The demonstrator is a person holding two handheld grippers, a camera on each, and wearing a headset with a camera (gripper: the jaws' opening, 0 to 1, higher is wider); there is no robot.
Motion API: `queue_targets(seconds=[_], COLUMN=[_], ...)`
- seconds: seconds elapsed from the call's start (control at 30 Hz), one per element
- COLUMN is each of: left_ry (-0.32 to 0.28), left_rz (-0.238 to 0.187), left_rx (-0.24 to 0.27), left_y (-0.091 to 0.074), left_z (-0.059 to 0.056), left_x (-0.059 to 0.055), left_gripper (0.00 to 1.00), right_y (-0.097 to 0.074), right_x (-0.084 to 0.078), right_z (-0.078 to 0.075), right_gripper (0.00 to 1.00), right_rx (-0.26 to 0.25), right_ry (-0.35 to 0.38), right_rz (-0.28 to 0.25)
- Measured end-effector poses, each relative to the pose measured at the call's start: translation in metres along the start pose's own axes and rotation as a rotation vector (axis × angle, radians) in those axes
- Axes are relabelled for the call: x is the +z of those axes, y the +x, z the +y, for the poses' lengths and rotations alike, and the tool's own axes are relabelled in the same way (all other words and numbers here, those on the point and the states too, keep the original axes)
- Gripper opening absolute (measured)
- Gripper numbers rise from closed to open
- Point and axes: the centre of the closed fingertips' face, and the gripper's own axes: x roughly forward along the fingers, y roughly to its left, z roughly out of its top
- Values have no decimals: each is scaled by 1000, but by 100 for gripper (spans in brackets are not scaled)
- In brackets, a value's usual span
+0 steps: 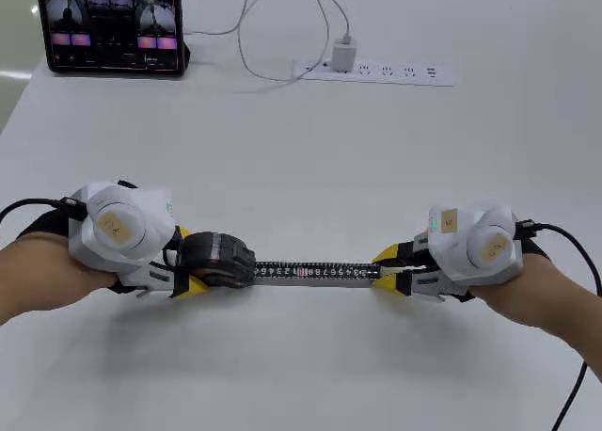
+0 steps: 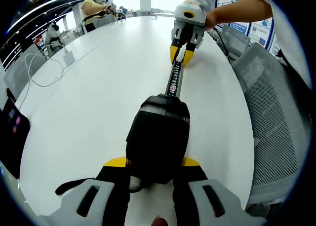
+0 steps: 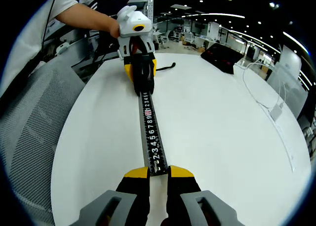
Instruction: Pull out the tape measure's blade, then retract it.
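Observation:
The black tape measure case [image 1: 218, 259] lies on the white table, held between the yellow-tipped jaws of my left gripper [image 1: 193, 262]. Seen from the left gripper view, the case [image 2: 158, 137] sits squarely between the jaws. Its dark blade [image 1: 315, 272] with white numbers runs right from the case to my right gripper [image 1: 392, 269], which is shut on the blade's end. In the right gripper view the blade [image 3: 150, 137] stretches from my right gripper [image 3: 158, 172] to the far case [image 3: 143, 73] in the left gripper [image 3: 140, 68]. The right gripper [image 2: 181, 53] also shows in the left gripper view.
A tablet [image 1: 111, 26] stands at the table's far left. A white power strip [image 1: 376, 71] with a charger and cable lies at the far middle. Mesh chairs [image 2: 276, 137] stand beside the table's edge. The white table [image 1: 310, 167] is bare between.

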Motion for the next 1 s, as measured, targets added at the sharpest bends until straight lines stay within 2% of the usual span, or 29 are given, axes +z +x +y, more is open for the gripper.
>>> queue_targets(seconds=[0.67, 1.0], left_ry=[3, 5], left_rz=[2, 2], left_rx=[0, -2], left_y=[0, -1], left_z=[-1, -1], left_x=[0, 1], left_gripper=[28, 28], right_y=[-19, -26], right_x=[-23, -29], right_z=[-5, -8], right_gripper=[8, 8], right_rx=[0, -7], right_ry=[2, 5], right_rz=[46, 61])
